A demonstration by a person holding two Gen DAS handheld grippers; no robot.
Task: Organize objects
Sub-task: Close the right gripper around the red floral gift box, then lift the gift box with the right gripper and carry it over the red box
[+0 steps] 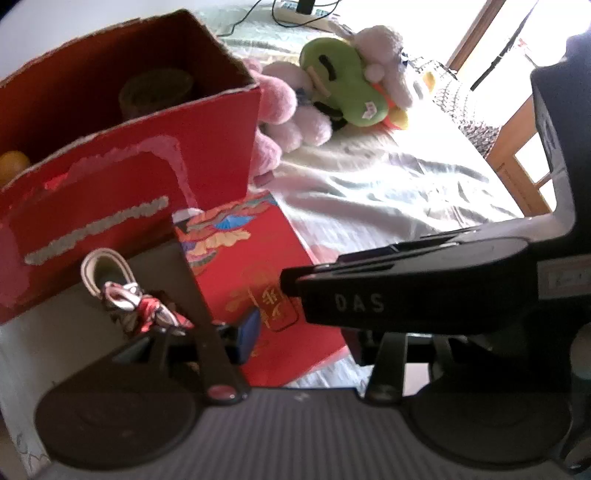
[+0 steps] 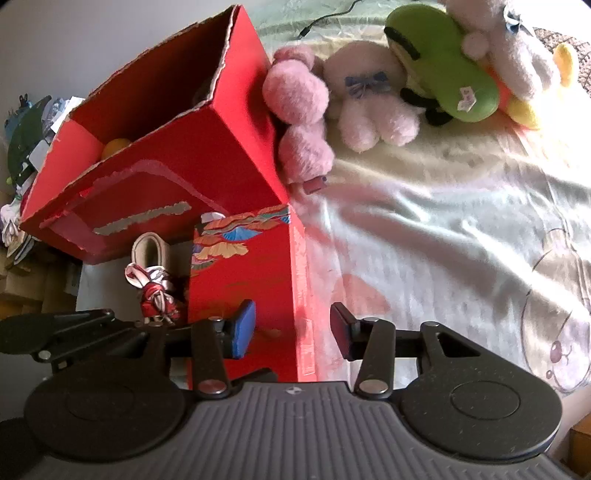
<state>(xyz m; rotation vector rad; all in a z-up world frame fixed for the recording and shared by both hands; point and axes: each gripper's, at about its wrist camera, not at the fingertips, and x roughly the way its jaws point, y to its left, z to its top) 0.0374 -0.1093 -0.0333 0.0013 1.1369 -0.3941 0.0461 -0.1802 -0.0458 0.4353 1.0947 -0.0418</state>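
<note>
A flat red gift box [image 1: 266, 280] with gold print and a colourful pattern lies on the bed, also in the right wrist view [image 2: 243, 280]. My right gripper [image 2: 291, 332] is open, its jaws astride the box's right edge. My left gripper [image 1: 306, 332] sits over the same box; its blue left pad [image 1: 247, 332] shows, but the right gripper's black body [image 1: 424, 291] hides its right finger. A large open red cardboard box [image 1: 129, 177] stands behind, holding a yellow ball [image 1: 14, 162] and a round tin [image 1: 155, 92]. A small shoe-shaped trinket with a red-white ribbon [image 1: 125, 291] lies left of the gift box.
Plush toys lie at the back: pink ones [image 2: 303, 122], a pale pink one [image 2: 373, 107] and a green one [image 2: 443, 62]. A rumpled pale sheet [image 2: 443, 240] covers the bed to the right. Clutter piles at far left [image 2: 22, 147]. Cables [image 1: 288, 14] and a wooden frame [image 1: 517, 162] lie beyond.
</note>
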